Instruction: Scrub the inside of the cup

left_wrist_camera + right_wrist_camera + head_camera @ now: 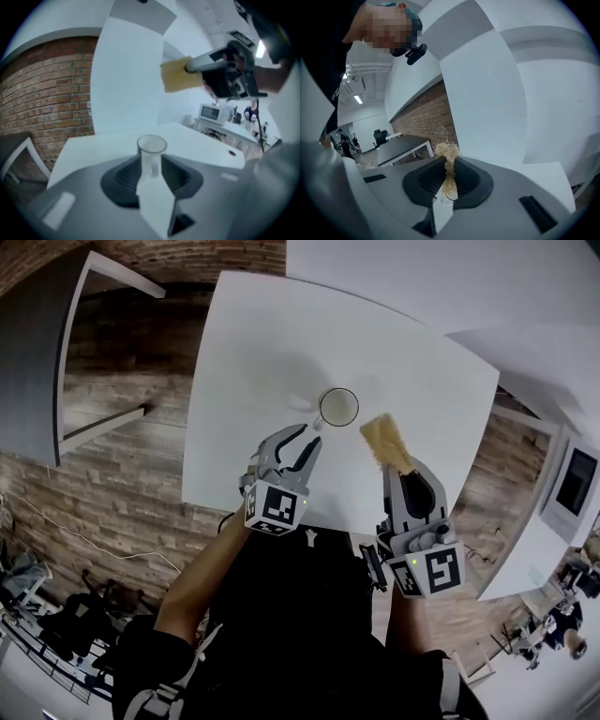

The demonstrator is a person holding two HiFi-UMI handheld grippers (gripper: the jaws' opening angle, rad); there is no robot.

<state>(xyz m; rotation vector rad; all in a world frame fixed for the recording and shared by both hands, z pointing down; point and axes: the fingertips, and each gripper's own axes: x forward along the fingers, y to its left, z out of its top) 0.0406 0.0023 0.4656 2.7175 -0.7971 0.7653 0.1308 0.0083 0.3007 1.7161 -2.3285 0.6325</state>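
A clear glass cup (337, 407) with a handle stands upright on the white table (262, 352). My left gripper (298, 444) is just in front of it with its jaws spread apart. In the left gripper view the cup (151, 152) stands at the mouth of the left gripper (152, 177), its handle toward me, and neither pad presses on it. My right gripper (401, 468) is shut on a yellow fibrous scrub pad (384, 440), held in the air to the right of the cup. Between the jaws of the right gripper (449, 177) the pad (448, 154) is pinched.
The table's front edge (281, 512) lies right under both grippers. A dark table (56, 343) stands at the left over a brick-patterned floor. More white tables (553, 362) are at the right. A microwave (211, 112) sits on a far counter.
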